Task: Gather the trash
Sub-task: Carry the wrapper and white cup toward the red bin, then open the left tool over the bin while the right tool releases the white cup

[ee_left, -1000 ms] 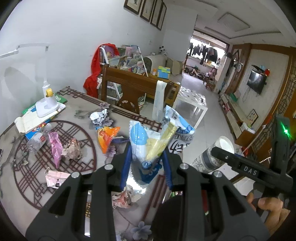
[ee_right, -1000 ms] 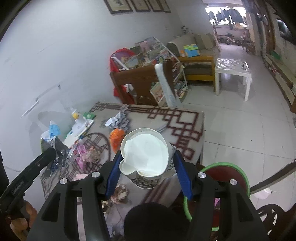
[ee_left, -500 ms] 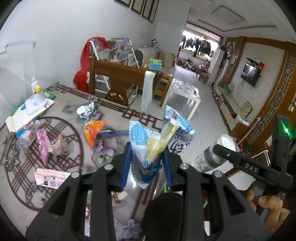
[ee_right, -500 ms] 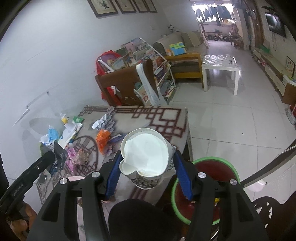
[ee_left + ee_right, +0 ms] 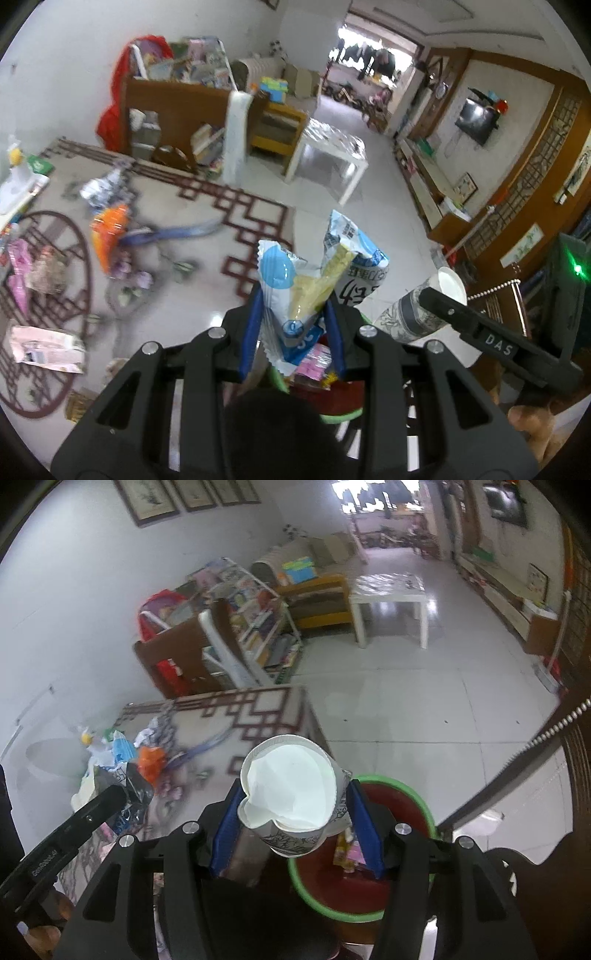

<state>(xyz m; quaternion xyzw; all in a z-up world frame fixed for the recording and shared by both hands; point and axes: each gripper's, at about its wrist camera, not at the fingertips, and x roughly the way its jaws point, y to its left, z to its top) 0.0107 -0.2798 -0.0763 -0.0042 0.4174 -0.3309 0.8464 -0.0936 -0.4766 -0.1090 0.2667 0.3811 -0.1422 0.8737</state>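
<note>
carrying two pieces to the bin [image 5: 417,794], you are pinching the snack wrapper [image 5: 306,284] in your left gripper [image 5: 293,332] and squeezing the paper cup [image 5: 291,794] in your right gripper [image 5: 295,829]; next, you are needing to centre each above the bin and let go.

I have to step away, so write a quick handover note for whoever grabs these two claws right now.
Left claw: shut on a blue and white snack bag.
Right claw: shut on a crumpled paper cup.
Both hang at the table's edge above the green-rimmed bin, which already holds some wrappers.
Left to do: drop the bag and the cup in, then go back to the table for the orange wrapper, pink wrapper, pink box and crumpled foil.
</note>
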